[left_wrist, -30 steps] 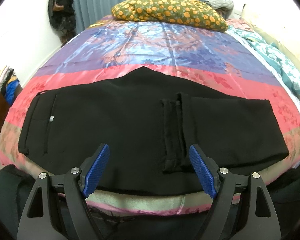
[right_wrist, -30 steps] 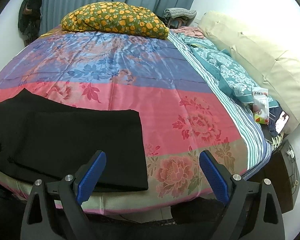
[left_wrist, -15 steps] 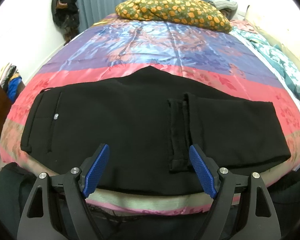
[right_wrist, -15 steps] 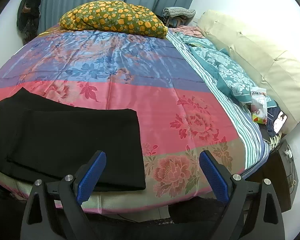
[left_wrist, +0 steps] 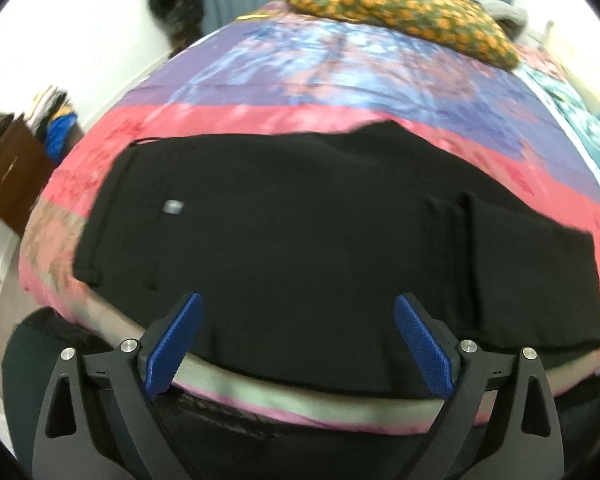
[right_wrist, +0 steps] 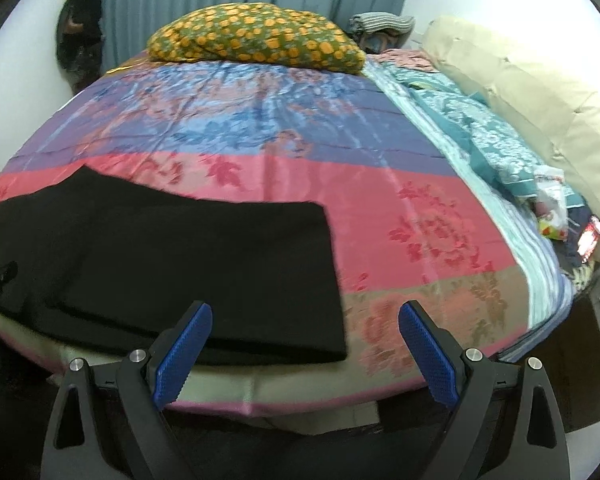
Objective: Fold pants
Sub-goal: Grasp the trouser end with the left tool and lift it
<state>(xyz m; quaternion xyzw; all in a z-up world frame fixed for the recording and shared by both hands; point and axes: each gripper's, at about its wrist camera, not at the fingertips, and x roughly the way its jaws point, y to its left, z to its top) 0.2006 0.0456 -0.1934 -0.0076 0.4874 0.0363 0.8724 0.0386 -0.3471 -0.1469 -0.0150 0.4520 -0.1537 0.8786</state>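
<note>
From the left wrist, the black pants [left_wrist: 300, 232] lie flat across the near edge of the bedspread [left_wrist: 340, 80], legs folded over at the right; the blurred left gripper [left_wrist: 298, 340], its jaws just widened, hovers empty. From the right wrist, the right gripper [right_wrist: 305, 352] gapes empty over the folded end, seemingly not touching.

Black pants [left_wrist: 300, 232] lie folded across the bed [left_wrist: 340, 92]; the left gripper [left_wrist: 298, 340], jaws just widened, hovers empty above their near edge.
</note>
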